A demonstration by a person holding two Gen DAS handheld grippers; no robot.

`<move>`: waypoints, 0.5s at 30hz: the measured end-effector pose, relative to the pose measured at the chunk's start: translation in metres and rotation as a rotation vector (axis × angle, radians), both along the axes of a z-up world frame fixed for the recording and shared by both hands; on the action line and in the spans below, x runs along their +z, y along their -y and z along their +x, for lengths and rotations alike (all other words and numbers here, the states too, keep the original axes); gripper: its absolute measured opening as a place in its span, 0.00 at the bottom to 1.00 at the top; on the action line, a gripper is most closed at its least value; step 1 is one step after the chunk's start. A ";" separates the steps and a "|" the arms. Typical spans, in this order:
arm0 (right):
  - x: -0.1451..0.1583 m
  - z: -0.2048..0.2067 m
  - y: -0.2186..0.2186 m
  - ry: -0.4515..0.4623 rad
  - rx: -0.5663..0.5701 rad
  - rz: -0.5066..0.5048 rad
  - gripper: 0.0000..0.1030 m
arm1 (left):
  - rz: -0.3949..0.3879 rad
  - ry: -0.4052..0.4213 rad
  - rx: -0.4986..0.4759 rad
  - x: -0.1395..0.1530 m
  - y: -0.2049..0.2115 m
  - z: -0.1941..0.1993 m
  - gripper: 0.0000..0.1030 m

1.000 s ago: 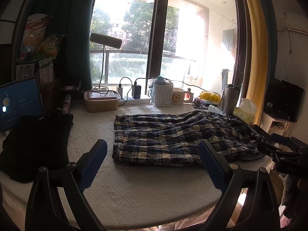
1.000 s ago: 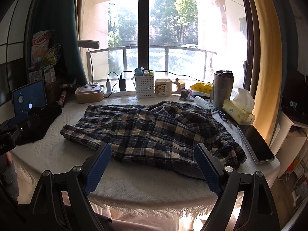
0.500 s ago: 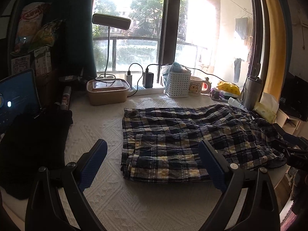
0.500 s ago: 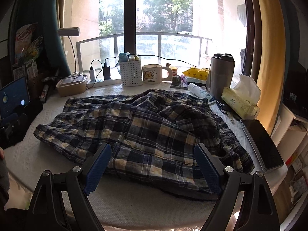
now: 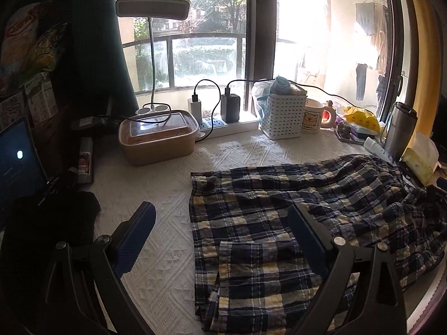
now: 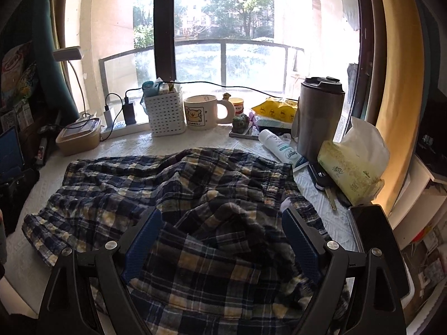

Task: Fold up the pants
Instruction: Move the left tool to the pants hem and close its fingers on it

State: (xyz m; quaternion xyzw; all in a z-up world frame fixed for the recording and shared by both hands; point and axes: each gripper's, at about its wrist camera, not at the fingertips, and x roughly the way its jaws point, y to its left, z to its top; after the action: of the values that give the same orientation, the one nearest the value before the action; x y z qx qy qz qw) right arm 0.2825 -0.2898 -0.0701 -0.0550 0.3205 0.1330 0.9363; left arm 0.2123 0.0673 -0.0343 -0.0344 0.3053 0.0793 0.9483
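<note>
The left gripper and right gripper, both with fingers apart and empty, had moved closer over the plaid pants, which lay rumpled across the tabletop at lower centre; grasping seemed next.

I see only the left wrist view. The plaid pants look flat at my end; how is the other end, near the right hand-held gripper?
Observer: There the plaid pants are bunched into a raised heap, not flat.
Operator: Does the right hand-held gripper hold them?
Observer: No, the right hand-held gripper is wide open, aimed at the heap.
Operator: Anything near that edge?
Observer: A key lies between the cloth and the tissue pack.
</note>
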 end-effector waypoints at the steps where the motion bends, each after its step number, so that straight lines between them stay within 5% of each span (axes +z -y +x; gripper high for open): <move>1: 0.000 0.010 0.004 -0.004 0.000 -0.011 0.87 | 0.002 -0.012 -0.001 -0.001 -0.003 0.008 0.92; 7: 0.002 0.066 0.028 -0.029 -0.004 -0.051 0.87 | 0.005 -0.080 -0.014 -0.015 -0.024 0.058 0.92; 15: -0.009 0.135 0.045 -0.123 0.056 -0.091 0.87 | -0.091 -0.206 -0.023 -0.051 -0.064 0.118 0.92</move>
State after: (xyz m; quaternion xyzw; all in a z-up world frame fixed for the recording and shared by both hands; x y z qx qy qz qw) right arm 0.4171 -0.3344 -0.0791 -0.0981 0.3814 0.1478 0.9072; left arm 0.3304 0.1312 -0.0850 -0.0655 0.4048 0.0578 0.9102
